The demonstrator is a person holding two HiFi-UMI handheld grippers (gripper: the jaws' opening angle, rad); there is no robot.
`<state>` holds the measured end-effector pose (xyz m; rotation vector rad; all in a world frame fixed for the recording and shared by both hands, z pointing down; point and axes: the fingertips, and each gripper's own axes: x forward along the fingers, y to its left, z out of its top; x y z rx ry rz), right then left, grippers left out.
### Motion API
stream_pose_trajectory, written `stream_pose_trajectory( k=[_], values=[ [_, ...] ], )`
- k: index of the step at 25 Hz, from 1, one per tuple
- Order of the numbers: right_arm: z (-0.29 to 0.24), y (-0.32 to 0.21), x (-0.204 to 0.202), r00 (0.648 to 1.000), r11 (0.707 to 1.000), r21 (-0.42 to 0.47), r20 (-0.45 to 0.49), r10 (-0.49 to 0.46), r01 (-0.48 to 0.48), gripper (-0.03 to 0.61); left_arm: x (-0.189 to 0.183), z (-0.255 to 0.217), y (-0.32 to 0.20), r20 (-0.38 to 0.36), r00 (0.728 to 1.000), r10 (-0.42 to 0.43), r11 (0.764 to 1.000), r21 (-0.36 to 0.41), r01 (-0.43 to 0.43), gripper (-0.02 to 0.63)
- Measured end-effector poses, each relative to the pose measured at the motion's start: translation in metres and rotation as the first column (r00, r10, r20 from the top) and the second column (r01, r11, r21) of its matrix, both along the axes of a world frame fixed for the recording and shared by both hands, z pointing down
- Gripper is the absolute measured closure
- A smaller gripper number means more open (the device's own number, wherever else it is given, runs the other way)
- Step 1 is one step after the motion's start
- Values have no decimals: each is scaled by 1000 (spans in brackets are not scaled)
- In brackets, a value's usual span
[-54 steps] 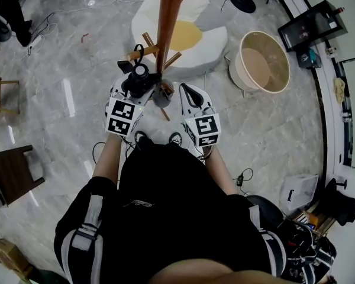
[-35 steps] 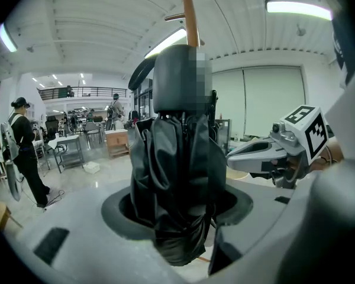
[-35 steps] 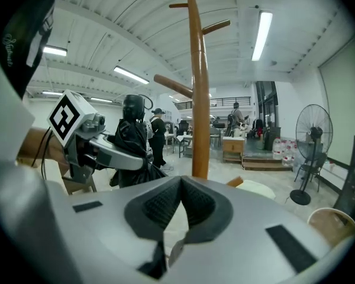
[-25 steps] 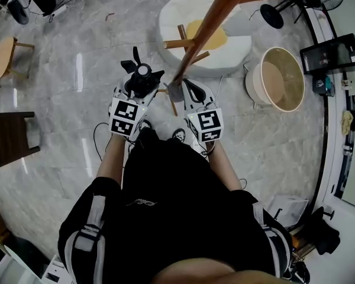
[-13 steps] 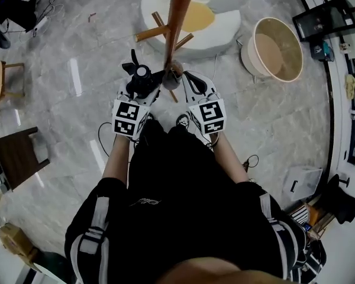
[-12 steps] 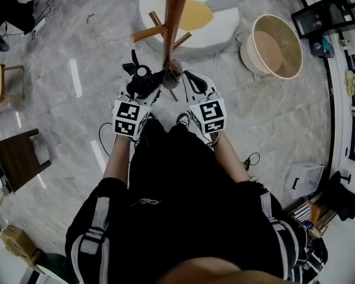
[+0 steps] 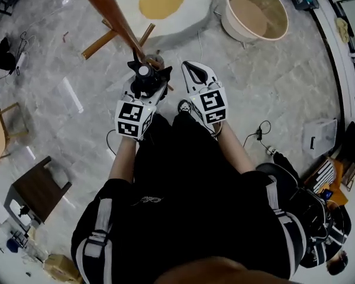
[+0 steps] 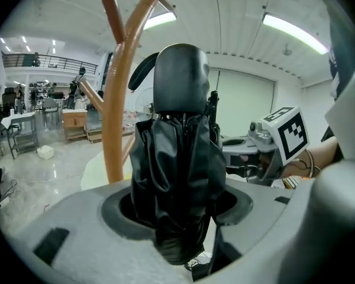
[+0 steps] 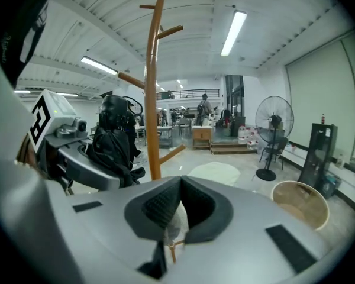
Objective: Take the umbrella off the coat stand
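Note:
My left gripper [image 7: 147, 89] [image 8: 177, 218] is shut on a folded black umbrella [image 7: 143, 77] [image 8: 177, 158], which stands upright between the jaws with its rounded handle on top. The umbrella touches no peg of the wooden coat stand [image 7: 109, 10] [image 8: 115, 111], whose pole rises just behind it. My right gripper [image 7: 195, 76] [image 9: 178, 209] is level with the left one on its right, shut with nothing between its pads. In the right gripper view the umbrella [image 9: 113, 141] shows at the left, in front of the coat stand [image 9: 154, 99].
A white floor cushion with a yellow patch [image 7: 165, 5] lies beyond the stand. A beige round tub [image 7: 254, 10] [image 9: 299, 209] stands to its right. A dark wooden stool [image 7: 38, 191] is at the left, and cables [image 7: 260, 138] run at the right. A standing fan [image 9: 272, 129] is further off.
Both grippers have swung together with the umbrella, and the stand's pole now leans to the upper left of the head view. The grip on the umbrella is unchanged.

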<state>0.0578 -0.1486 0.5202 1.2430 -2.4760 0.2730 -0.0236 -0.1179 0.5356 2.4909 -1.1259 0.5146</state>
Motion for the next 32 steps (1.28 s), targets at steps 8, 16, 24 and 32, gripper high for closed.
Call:
stream_pose_trajectory(
  k=[8, 16, 24, 32],
  values=[
    [-3, -1, 92, 971, 970, 38, -26, 239, -238, 574, 68, -10, -19, -10, 988, 157, 987, 33, -156, 354],
    [-38, 24, 141, 911, 902, 145, -17, 412, -406, 574, 101, -33, -20, -16, 965, 261, 961, 101, -258, 354],
    [-88, 18, 191, 861, 833, 234, 39, 507, -501, 574, 146, -78, -51, -18, 944, 329, 927, 195, -319, 354],
    [-119, 18, 195, 847, 798, 293, 100, 522, -526, 574, 143, -105, -61, -19, 947, 321, 917, 255, -306, 354]
  ],
)
